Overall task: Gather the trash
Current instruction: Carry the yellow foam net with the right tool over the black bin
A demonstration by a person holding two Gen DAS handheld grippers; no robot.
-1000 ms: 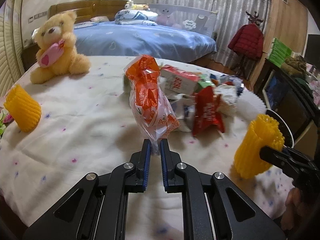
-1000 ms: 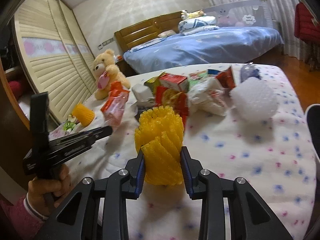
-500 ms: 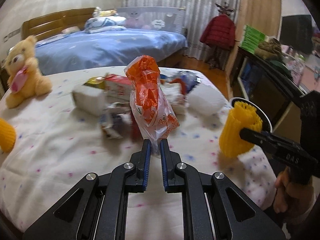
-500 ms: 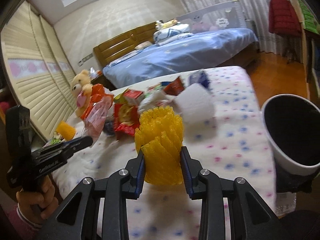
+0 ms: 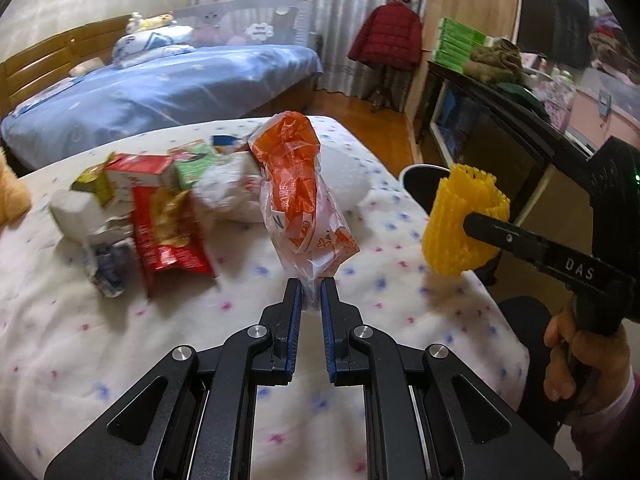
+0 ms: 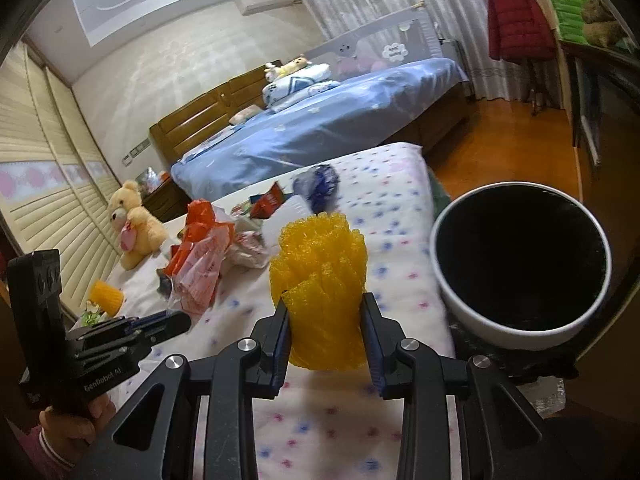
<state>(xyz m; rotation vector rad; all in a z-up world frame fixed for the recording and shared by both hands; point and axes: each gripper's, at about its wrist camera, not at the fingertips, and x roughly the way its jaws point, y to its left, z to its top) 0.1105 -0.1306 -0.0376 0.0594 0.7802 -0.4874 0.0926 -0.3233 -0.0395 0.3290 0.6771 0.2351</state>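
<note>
I am carrying 2 pieces of trash toward the bin. My left gripper (image 5: 310,294) has its jaws pinched almost fully together on the bottom edge of a crinkled clear plastic bag printed in orange (image 5: 298,196), which stands up at the centre of the left wrist frame, lifted off the worktop. My right gripper (image 6: 326,322) has its jaws part open, pressed against both sides of a yellow foam mesh fruit sleeve (image 6: 320,280) at the centre of the right wrist frame.

I judge the step in hand to be the carry to the round white bin with a black inside (image 6: 520,264). Next, each piece needs to be brought over the bin's mouth and the jaws spread so it drops; the sleeve is nearer.

The right wrist view shows the bin's whole open mouth at the right of the frame, beside the edge of the white worktop cover with small pink and blue flowers (image 6: 392,208); the left wrist view shows only a sliver of its rim behind the sleeve. The left wrist view shows the remaining pile clearly at left of frame: a red snack packet (image 5: 168,236) and small cartons. A second yellow sleeve (image 6: 105,295) lies at the lower left of the right wrist frame.
</note>
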